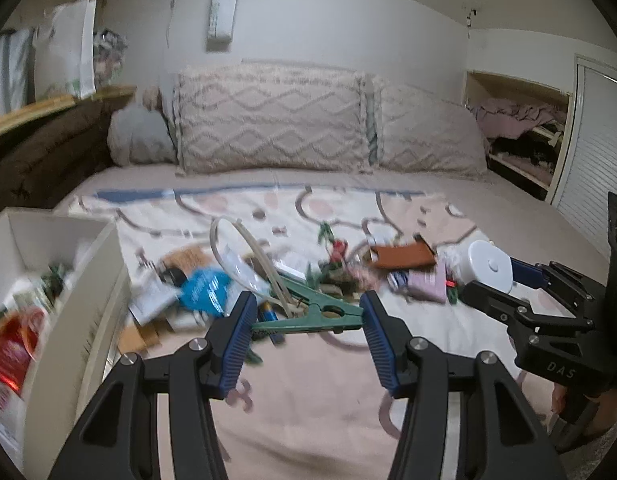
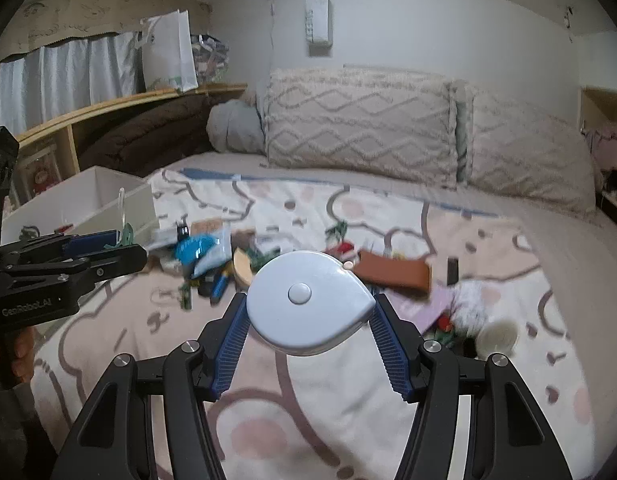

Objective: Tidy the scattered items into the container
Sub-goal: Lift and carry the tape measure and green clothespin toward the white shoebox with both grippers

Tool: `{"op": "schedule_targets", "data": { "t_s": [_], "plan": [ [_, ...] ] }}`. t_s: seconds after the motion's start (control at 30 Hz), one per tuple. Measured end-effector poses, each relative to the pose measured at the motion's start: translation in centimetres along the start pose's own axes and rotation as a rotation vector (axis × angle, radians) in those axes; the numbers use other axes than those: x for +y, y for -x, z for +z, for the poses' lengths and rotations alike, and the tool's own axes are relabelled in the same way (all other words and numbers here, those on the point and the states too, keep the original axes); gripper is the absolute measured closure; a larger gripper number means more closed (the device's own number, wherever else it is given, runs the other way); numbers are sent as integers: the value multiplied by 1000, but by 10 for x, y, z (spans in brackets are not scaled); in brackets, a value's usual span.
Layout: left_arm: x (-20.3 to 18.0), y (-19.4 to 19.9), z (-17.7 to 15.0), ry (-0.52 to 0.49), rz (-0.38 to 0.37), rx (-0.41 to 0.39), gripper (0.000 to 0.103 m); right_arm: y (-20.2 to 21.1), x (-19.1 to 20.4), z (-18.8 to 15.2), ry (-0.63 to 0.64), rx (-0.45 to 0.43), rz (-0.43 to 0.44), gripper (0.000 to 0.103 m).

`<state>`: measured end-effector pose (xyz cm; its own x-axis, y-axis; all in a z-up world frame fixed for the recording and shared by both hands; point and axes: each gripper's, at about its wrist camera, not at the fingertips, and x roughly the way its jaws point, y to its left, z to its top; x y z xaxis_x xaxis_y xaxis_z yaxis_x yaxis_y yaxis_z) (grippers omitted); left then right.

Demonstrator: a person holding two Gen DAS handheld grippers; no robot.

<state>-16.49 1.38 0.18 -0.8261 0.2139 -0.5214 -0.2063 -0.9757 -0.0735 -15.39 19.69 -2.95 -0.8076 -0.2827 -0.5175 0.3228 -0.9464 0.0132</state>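
On the quilted bed [image 1: 308, 400], left gripper [image 1: 308, 320] clamps a green plastic clip [image 1: 320, 312].

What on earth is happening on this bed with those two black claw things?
A person is tidying clutter off the bed, holding a hand-held gripper in each hand. The left gripper is closed on a green clip, and the right gripper grips a white teardrop-shaped gadget. A white box at the left already holds some things. Plenty remains on the blanket, including a blue packet and a brown pouch.
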Motion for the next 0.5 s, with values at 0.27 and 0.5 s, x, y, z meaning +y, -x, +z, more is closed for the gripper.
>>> {"op": "schedule_targets", "data": {
  "t_s": [0.27, 0.5],
  "plan": [
    [14, 30, 47, 11, 29, -123, 50, 4, 8, 43, 21, -68, 1, 41],
    [36, 51, 74, 17, 49, -199, 50, 5, 23, 82, 41, -121, 32, 41]
  ]
}}
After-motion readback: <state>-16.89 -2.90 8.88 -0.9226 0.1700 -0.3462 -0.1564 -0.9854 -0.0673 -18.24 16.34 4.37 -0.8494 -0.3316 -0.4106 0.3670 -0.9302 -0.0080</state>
